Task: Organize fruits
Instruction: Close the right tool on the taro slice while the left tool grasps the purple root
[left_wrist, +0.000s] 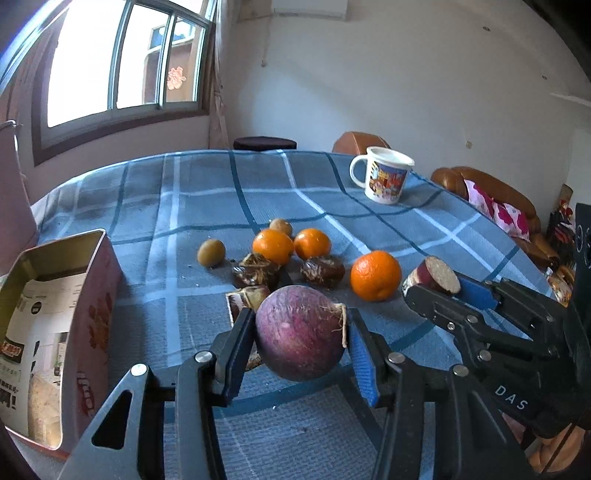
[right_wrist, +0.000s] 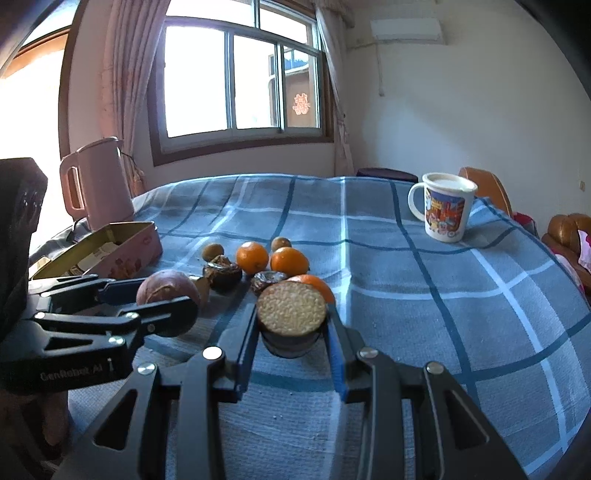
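Note:
My left gripper (left_wrist: 301, 334) is shut on a round purple fruit (left_wrist: 299, 332), held just above the blue checked cloth. My right gripper (right_wrist: 291, 321) is shut on a cut dark-skinned fruit piece (right_wrist: 291, 308) with a tan grainy face. In the left wrist view that piece (left_wrist: 437, 275) and the right gripper (left_wrist: 443, 291) show at the right. In the right wrist view the purple fruit (right_wrist: 166, 291) and the left gripper (right_wrist: 147, 299) show at the left. Three oranges (left_wrist: 375, 275), two small brownish kiwis (left_wrist: 211, 252) and dark chestnut-like pieces (left_wrist: 323, 271) lie beyond on the cloth.
An open tin box (left_wrist: 59, 325) with papers inside stands at the left, also in the right wrist view (right_wrist: 107, 251). A cartoon mug (left_wrist: 384, 179) stands at the back right. A pink kettle (right_wrist: 96, 181) stands at the table's far left. A brown sofa (left_wrist: 491, 192) is beyond.

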